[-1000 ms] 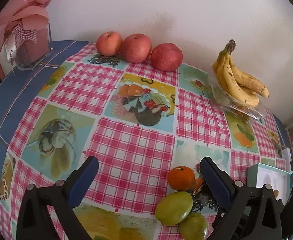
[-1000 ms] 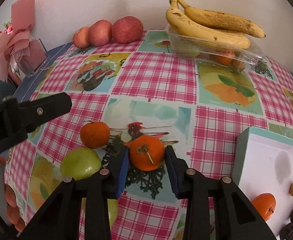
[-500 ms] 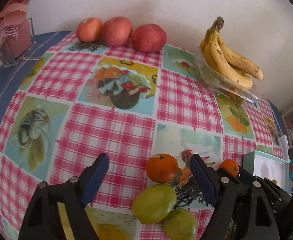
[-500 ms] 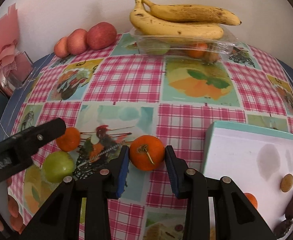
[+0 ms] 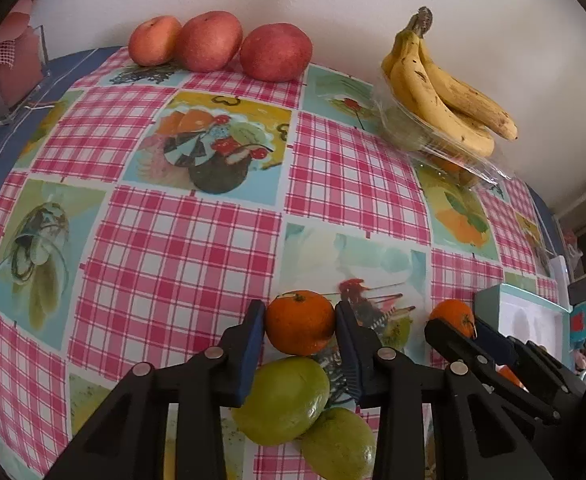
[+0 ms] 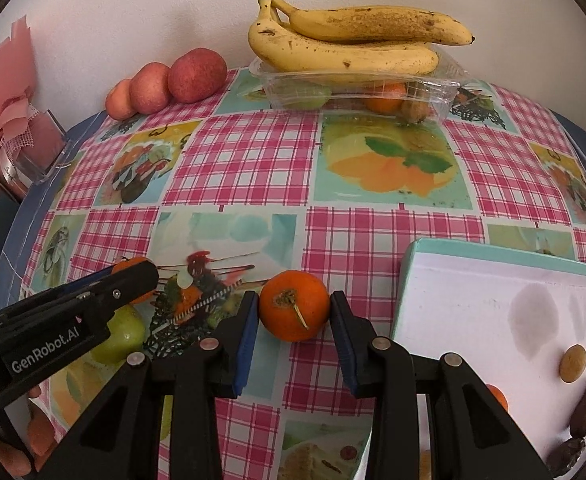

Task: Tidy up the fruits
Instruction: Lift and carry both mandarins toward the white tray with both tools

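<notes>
You grip a mandarin in each gripper, left and right, both near the box; sorting is barely begun, two limes waiting.

The fruit inside the clear plastic tray under the bananas shows only as blurred green and orange shapes through its wall. In the right wrist view, the left gripper covers most of one orange and part of a green fruit. The white box runs past the frame's right edge, and a right-gripper finger hides most of a small orange fruit in it.
</notes>
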`<action>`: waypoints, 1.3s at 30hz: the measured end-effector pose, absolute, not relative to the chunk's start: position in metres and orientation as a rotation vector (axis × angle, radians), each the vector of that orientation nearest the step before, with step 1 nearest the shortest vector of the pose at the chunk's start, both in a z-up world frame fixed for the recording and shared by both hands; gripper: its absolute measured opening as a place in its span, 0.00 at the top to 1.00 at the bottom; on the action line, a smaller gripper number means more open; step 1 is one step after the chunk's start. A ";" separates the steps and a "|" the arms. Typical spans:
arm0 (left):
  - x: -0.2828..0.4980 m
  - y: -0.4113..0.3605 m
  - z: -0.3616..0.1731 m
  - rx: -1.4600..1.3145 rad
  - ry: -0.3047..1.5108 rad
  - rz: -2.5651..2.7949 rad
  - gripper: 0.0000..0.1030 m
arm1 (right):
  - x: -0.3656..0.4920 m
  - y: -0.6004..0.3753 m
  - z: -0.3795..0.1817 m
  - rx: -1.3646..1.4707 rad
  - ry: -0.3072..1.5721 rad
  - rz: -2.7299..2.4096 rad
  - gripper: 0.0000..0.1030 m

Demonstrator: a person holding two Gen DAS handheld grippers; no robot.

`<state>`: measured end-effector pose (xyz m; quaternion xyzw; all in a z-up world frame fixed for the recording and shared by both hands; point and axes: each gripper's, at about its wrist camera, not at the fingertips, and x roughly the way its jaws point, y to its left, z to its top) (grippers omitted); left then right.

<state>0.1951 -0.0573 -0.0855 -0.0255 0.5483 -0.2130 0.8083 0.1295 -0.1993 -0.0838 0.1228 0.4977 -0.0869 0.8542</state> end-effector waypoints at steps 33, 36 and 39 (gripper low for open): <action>0.113 -0.036 0.017 -0.002 0.998 -0.448 0.64 | 0.046 -0.210 0.001 0.308 0.945 -0.277 0.64; 0.105 -0.042 0.019 0.006 0.994 -0.463 0.64 | 0.036 -0.214 0.002 0.318 0.947 -0.290 0.64; 0.100 -0.051 0.021 0.023 0.986 -0.475 0.64 | 0.028 -0.220 0.004 0.322 0.944 -0.308 0.64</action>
